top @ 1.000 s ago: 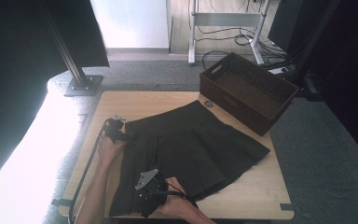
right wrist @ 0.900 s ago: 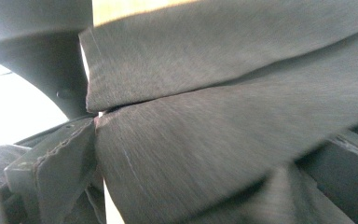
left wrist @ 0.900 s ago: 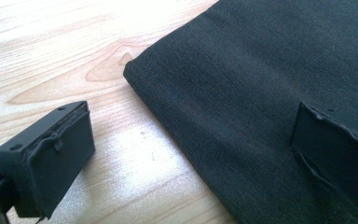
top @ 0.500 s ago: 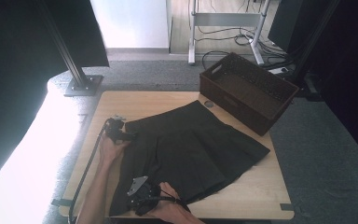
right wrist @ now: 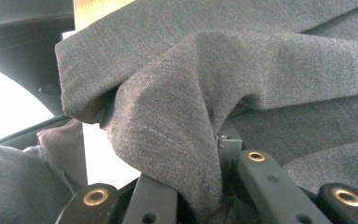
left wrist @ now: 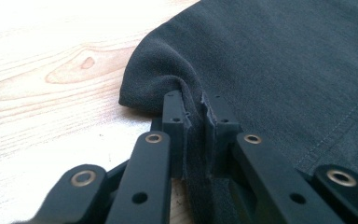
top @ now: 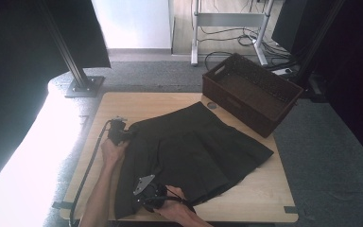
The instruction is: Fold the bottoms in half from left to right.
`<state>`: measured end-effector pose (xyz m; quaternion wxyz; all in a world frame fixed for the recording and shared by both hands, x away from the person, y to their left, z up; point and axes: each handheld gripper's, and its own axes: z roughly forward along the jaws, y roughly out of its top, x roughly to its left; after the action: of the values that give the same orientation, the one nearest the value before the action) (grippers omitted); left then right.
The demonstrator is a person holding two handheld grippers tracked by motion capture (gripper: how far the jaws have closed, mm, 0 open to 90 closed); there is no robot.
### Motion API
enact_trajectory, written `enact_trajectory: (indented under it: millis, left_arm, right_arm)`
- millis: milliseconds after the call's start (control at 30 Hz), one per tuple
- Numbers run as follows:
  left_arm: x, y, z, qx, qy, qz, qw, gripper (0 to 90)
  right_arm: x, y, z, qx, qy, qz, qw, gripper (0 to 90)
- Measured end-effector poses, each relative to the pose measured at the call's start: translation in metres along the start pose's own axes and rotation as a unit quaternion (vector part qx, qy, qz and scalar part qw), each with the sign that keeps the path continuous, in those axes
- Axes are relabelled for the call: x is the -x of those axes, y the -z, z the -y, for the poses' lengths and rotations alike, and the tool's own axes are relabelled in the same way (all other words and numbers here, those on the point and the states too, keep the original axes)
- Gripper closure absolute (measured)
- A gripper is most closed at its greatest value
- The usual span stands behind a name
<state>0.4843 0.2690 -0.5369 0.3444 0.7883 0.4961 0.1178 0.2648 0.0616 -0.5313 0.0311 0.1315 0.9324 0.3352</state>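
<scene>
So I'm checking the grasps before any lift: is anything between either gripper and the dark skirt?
Nothing visible. The left gripper has just closed on a pinch of the skirt at its edge, and the right gripper likewise has fabric between its jaws.

Light wood table (top: 260,201). Dark skirt (top: 194,151) spread flat across middle, near edge hanging off front. Brown woven basket (top: 250,94) on far right corner, poking past edge. Small round dark thing (top: 211,105) just beside basket.
</scene>
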Motion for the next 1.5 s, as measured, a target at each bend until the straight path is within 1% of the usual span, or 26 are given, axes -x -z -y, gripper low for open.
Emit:
enact_trajectory:
  millis: [33,133,200,333,467,500,533,633,667,700,767,867,1033,1100,1167,1367,1500]
  left_arm:
    - [-0.001,0.001,0.001,-0.002,-0.003,0.000,1.0000,81.5]
    - [-0.004,0.006,0.006,0.002,0.000,-0.001,1.0000,81.6]
    - [-0.009,0.011,0.011,0.005,0.009,0.000,0.9999,81.6]
    - [-0.018,0.025,0.024,0.006,0.024,-0.006,0.9997,81.6]
    - [-0.025,0.038,0.034,0.004,0.039,-0.019,0.9990,81.7]
    - [-0.025,0.041,0.034,0.001,0.039,-0.026,0.9989,81.9]
    - [-0.024,0.045,0.033,0.003,0.037,-0.032,0.9988,82.3]
    - [-0.019,0.057,0.021,0.020,0.031,-0.042,0.9984,83.4]
    - [-0.015,0.061,0.016,0.023,0.027,-0.046,0.9983,83.5]
    - [-0.012,0.063,0.010,0.023,0.018,-0.052,0.9982,83.7]
    - [-0.003,0.067,-0.003,0.028,0.001,-0.063,0.9976,84.0]
    - [0.008,0.069,-0.020,0.038,-0.011,-0.071,0.9967,84.9]
    - [0.025,0.064,-0.045,0.052,-0.022,-0.067,0.9961,85.7]
    - [0.033,0.060,-0.054,0.054,-0.030,-0.067,0.9958,85.7]
    - [0.040,0.057,-0.063,0.055,-0.037,-0.063,0.9958,85.7]
    - [0.064,0.048,-0.090,0.059,-0.062,-0.052,0.9950,85.8]
    - [0.081,0.040,-0.107,0.058,-0.080,-0.043,0.9942,85.8]
  right_arm:
    - [-0.001,0.000,0.000,-0.001,0.002,-0.001,1.0000,81.6]
    - [-0.004,-0.002,-0.003,0.000,0.008,-0.006,1.0000,81.7]
    - [-0.007,-0.004,-0.006,-0.002,0.013,-0.012,0.9998,81.7]
    - [-0.017,-0.012,-0.014,0.000,0.025,-0.023,0.9994,81.7]
    - [-0.028,-0.020,-0.024,0.001,0.043,-0.032,0.9986,81.8]
    - [-0.030,-0.020,-0.025,0.002,0.049,-0.032,0.9983,82.2]
    - [-0.032,-0.019,-0.026,0.005,0.055,-0.031,0.9980,82.5]
    - [-0.031,-0.005,-0.027,0.019,0.058,-0.028,0.9977,83.1]
    - [-0.030,0.002,-0.027,0.022,0.057,-0.026,0.9978,83.2]
    - [-0.028,0.008,-0.026,0.029,0.055,-0.023,0.9978,83.2]
    - [-0.023,0.021,-0.023,0.041,0.050,-0.017,0.9978,83.3]
    - [-0.015,0.041,-0.016,0.063,0.031,-0.008,0.9975,83.3]
    - [-0.002,0.072,-0.003,0.083,0.017,0.020,0.9962,83.4]
    - [0.004,0.083,0.003,0.090,0.010,0.031,0.9954,83.4]
    - [0.010,0.094,0.009,0.096,0.000,0.040,0.9946,83.4]
    - [0.025,0.122,0.029,0.116,-0.028,0.063,0.9908,83.4]
    - [0.033,0.141,0.041,0.128,-0.041,0.081,0.9877,83.4]
